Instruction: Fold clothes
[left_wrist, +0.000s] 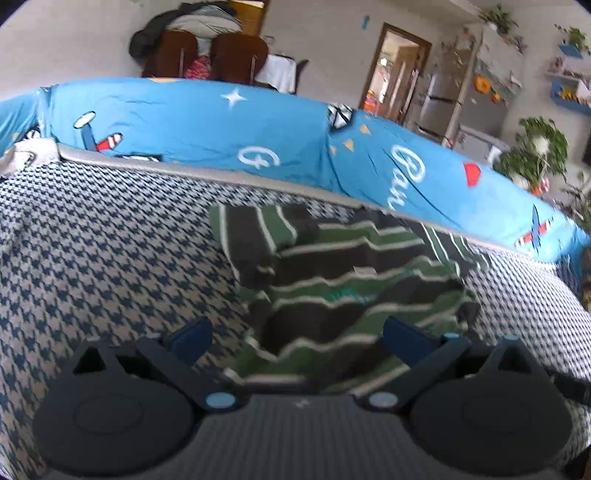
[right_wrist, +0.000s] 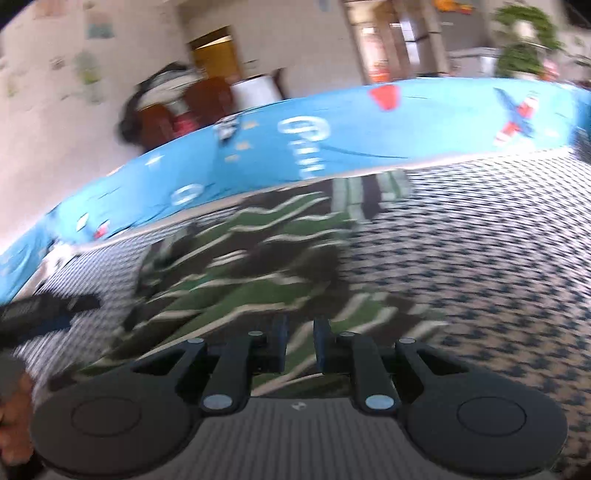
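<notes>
Left gripper (left_wrist: 297, 338) stands wide apart over the striped shirt (left_wrist: 347, 280), gripping nothing. Right gripper (right_wrist: 299, 345), jaws slightly parted and empty, hovers above it.

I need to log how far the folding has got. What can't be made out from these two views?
- Striped garment: its near edge is hidden behind the left gripper body in the left wrist view.
- Same garment in the right wrist view: motion blur hides folds and edges.
- Right gripper: blur hides whether cloth sits in the narrow gap.
- Left gripper: cut off by the frame edge.
</notes>
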